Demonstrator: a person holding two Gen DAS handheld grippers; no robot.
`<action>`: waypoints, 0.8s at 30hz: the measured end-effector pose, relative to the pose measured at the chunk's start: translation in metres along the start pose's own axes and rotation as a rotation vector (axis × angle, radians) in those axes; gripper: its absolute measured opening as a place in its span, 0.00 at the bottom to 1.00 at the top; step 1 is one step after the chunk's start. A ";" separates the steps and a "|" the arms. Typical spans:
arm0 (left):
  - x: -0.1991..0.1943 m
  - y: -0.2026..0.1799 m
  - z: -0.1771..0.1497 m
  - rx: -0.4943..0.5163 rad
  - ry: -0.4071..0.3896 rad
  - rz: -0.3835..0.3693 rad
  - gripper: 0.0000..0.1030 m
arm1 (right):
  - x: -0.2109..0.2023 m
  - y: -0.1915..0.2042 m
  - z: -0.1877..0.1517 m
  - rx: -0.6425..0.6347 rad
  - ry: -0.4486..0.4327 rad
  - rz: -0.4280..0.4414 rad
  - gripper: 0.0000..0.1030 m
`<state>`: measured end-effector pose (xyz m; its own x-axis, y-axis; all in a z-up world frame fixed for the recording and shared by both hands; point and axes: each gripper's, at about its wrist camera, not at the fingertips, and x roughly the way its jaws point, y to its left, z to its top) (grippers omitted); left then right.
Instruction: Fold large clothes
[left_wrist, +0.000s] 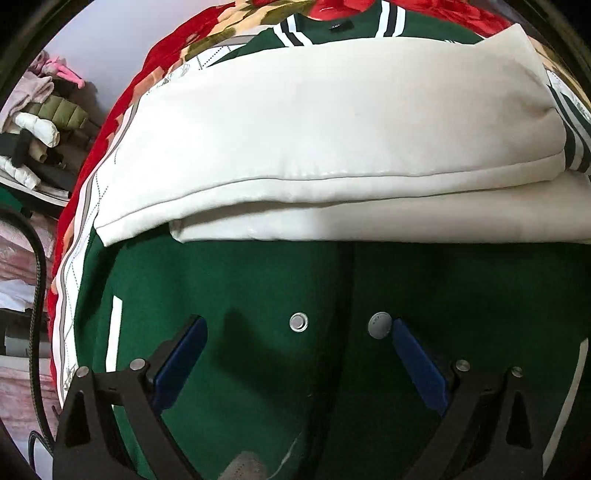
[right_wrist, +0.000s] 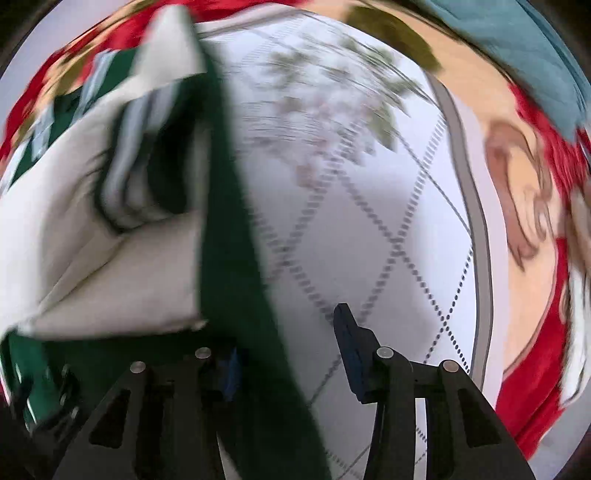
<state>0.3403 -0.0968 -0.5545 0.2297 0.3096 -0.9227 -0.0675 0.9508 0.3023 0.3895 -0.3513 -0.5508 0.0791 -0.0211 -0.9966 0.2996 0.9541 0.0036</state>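
Between your left gripper's (left_wrist: 299, 369) blue pads lies bare green cloth: its jaws stand wide apart above the green jacket (left_wrist: 258, 288) and press on nothing. Two metal snap buttons (left_wrist: 298, 322) sit on the jacket front just past the fingertips, one on each side of the dark front opening. Beyond them both cream sleeves (left_wrist: 314, 129) are folded across the body, one lapped over the other, and they hide most of the chest. Only the striped collar (left_wrist: 388, 16) shows past them, cut off by the top of the view. The jacket lies on a white quilted bedspread (left_wrist: 70, 280), with a red flowered blanket (left_wrist: 162, 55) under that. A heap of other clothes (left_wrist: 37, 122) sits to the left, partly cropped.

Your right gripper (right_wrist: 284, 354) is much harder to read, since its whole view is smeared by motion. Its jaws are parted. The right-hand pad stands clear over the bedspread (right_wrist: 369, 206). The other pad is largely covered by the jacket's dark green edge (right_wrist: 229, 258), which runs between the two fingers, so you cannot tell whether it touches that cloth. A striped cuff (right_wrist: 129, 166) and cream sleeve (right_wrist: 74, 221) show blurred at the left, and a blue-grey cloth (right_wrist: 517, 48) is cut off at the upper right.
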 end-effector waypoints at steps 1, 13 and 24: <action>-0.002 0.000 0.001 -0.001 0.009 0.005 1.00 | 0.000 -0.004 0.003 0.010 0.011 0.011 0.45; -0.070 0.073 -0.035 -0.088 -0.015 0.041 1.00 | -0.108 -0.067 -0.057 -0.160 -0.093 0.119 0.91; -0.140 0.038 -0.084 -0.111 -0.073 0.223 1.00 | -0.166 -0.089 -0.095 -0.183 -0.159 0.270 0.91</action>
<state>0.2241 -0.1032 -0.4340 0.2669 0.5139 -0.8153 -0.2291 0.8555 0.4643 0.2596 -0.4045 -0.3934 0.2837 0.2063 -0.9365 0.0741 0.9690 0.2359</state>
